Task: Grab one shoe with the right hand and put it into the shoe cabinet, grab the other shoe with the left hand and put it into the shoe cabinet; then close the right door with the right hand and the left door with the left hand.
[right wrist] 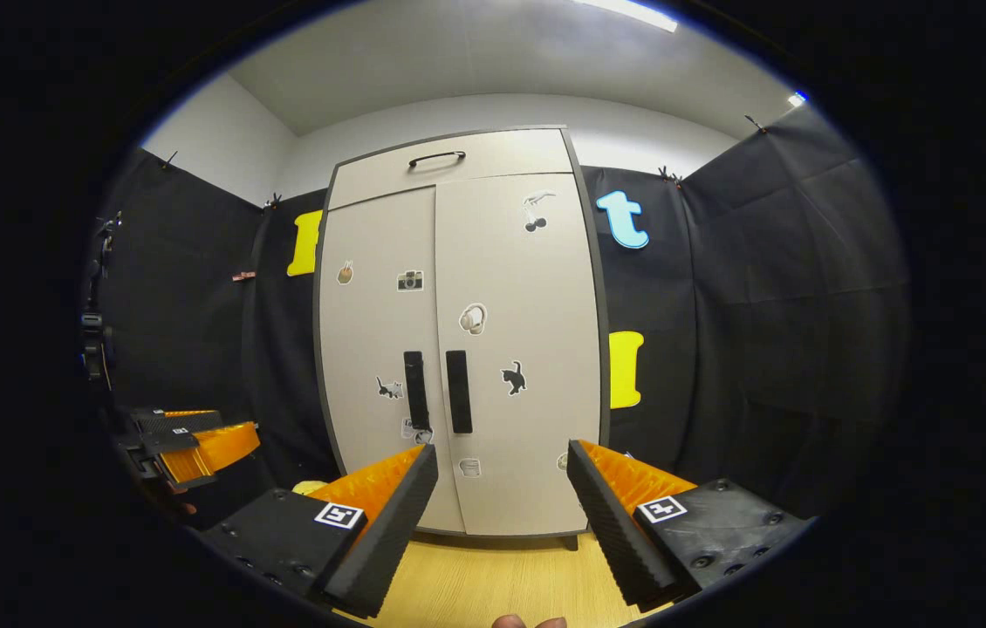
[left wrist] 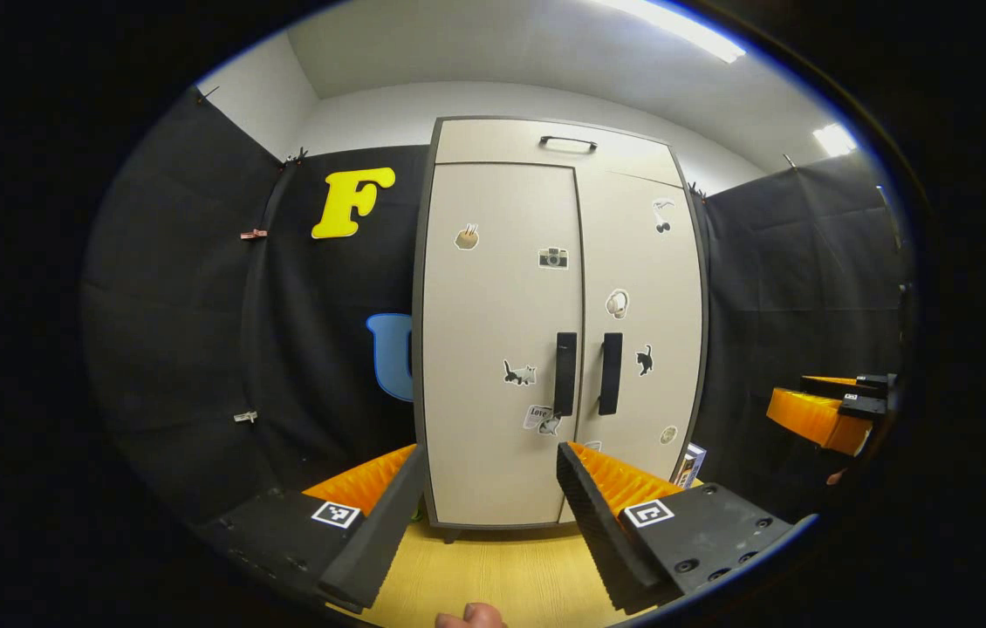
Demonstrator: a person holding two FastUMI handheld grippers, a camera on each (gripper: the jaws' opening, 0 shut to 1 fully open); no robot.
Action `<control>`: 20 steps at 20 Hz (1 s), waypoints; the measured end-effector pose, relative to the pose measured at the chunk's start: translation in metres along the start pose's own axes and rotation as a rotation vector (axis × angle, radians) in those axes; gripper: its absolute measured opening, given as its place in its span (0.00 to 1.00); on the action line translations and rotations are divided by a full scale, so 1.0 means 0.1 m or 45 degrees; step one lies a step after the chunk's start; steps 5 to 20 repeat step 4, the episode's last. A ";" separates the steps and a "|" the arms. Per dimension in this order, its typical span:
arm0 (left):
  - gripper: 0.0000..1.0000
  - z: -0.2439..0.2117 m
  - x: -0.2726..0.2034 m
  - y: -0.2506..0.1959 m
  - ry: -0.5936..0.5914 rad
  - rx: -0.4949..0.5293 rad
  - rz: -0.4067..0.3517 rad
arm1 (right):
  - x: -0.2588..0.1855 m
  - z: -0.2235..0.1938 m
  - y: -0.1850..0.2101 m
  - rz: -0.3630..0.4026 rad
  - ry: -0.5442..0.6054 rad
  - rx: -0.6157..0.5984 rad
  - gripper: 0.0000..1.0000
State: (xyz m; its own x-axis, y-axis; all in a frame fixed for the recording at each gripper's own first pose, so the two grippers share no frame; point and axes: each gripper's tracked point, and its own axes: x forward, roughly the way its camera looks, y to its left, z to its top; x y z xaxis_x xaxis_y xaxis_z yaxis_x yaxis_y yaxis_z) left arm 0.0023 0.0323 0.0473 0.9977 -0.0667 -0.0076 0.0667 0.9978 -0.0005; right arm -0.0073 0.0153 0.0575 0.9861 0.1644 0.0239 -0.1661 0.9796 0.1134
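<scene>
A tall beige shoe cabinet (left wrist: 558,262) stands straight ahead, also seen in the right gripper view (right wrist: 458,288). Both its doors are shut, with two dark vertical handles (left wrist: 587,373) side by side at the middle seam. My left gripper (left wrist: 493,501) is open, held a little way back from the cabinet's lower front with nothing between its fingers. My right gripper (right wrist: 502,497) is open too, empty, facing the right door's lower part. The right gripper also appears far right in the left gripper view (left wrist: 842,406), and the left gripper far left in the right gripper view (right wrist: 188,440).
The cabinet stands on short legs on a light wooden floor (left wrist: 502,576). A drawer with a dark handle (left wrist: 568,141) tops the cabinet. A small box (left wrist: 691,464) leans at its right foot. Black cloth walls close in on both sides.
</scene>
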 end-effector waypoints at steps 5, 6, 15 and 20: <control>0.93 0.02 0.01 -0.01 0.000 0.001 -0.002 | 0.01 0.00 0.00 0.000 0.002 0.001 0.98; 0.93 0.02 0.01 -0.01 0.000 0.001 -0.002 | 0.01 0.00 0.00 0.000 0.002 0.001 0.98; 0.93 0.02 0.01 -0.01 0.000 0.001 -0.002 | 0.01 0.00 0.00 0.000 0.002 0.001 0.98; 0.93 0.02 0.01 -0.01 0.000 0.001 -0.002 | 0.01 0.00 0.00 0.000 0.002 0.001 0.98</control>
